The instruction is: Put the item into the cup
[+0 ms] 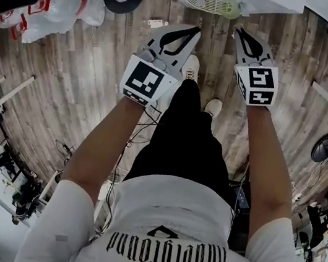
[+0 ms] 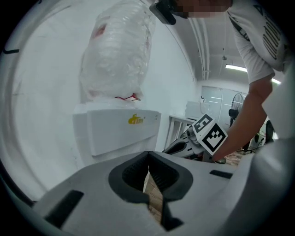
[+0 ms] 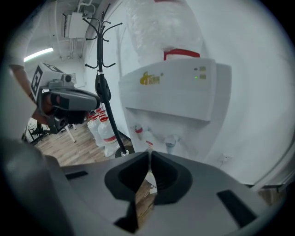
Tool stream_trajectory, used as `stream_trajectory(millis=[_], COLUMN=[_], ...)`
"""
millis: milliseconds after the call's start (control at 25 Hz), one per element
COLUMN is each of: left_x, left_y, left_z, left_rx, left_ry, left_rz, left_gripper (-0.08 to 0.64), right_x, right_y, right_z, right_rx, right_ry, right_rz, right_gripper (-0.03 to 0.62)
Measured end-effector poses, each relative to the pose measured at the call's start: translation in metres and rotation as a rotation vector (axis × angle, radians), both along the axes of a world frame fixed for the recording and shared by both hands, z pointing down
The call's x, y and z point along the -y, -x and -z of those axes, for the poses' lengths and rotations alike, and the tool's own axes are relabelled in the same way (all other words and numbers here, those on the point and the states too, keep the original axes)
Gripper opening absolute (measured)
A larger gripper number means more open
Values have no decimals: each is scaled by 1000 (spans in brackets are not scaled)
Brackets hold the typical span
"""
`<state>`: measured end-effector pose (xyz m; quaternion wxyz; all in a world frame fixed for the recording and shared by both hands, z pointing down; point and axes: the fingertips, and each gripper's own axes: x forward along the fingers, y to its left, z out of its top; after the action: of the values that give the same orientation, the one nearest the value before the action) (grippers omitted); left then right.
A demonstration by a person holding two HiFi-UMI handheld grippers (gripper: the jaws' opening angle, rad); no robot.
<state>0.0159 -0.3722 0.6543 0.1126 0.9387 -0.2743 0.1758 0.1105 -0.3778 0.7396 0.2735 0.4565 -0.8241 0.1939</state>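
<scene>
Tongs (image 3: 150, 153) of matte grey plastic face boxy white dispenser (image 3: 175, 87).

Office/lab-type workroom. Water dispenser (image 3: 175, 87) with a bottle on top stands against a white wall. Coat stand (image 3: 103, 87) just beside it, spare water bottles (image 3: 102, 131) near its base on wood-plank floor (image 1: 66, 79). Pedestal fan (image 1: 324, 148) and camera-like gear (image 1: 1, 161) well apart from the dispenser. Ceiling strip light (image 3: 39, 54).
</scene>
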Motion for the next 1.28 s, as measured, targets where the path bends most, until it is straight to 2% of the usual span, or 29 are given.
stream_trajectory(millis=[400, 560, 920, 1000, 1200, 1280], left_x=[16, 21, 23, 24, 25, 24], left_y=[-7, -10, -7, -5, -2, -1], left_z=[-58, -65, -69, -69, -72, -72], left_rx=[38, 34, 46, 47, 49, 44], left_ry=[35, 42, 38, 39, 40, 42], left_rz=[-11, -13, -13, -9, -8, -6], left_gripper=[8, 8, 8, 8, 8, 8], right_x=[30, 39, 52, 54, 54, 53], right_y=[-5, 0, 2, 1, 0, -1], right_z=[-73, -96, -120, -124, -133, -131], right_rx=[-24, -45, -33, -36, -29, -31], right_ry=[85, 109, 167, 179, 216, 211], right_rz=[-27, -21, -81, -99, -127, -126], right_gripper=[31, 34, 41, 53, 142, 150])
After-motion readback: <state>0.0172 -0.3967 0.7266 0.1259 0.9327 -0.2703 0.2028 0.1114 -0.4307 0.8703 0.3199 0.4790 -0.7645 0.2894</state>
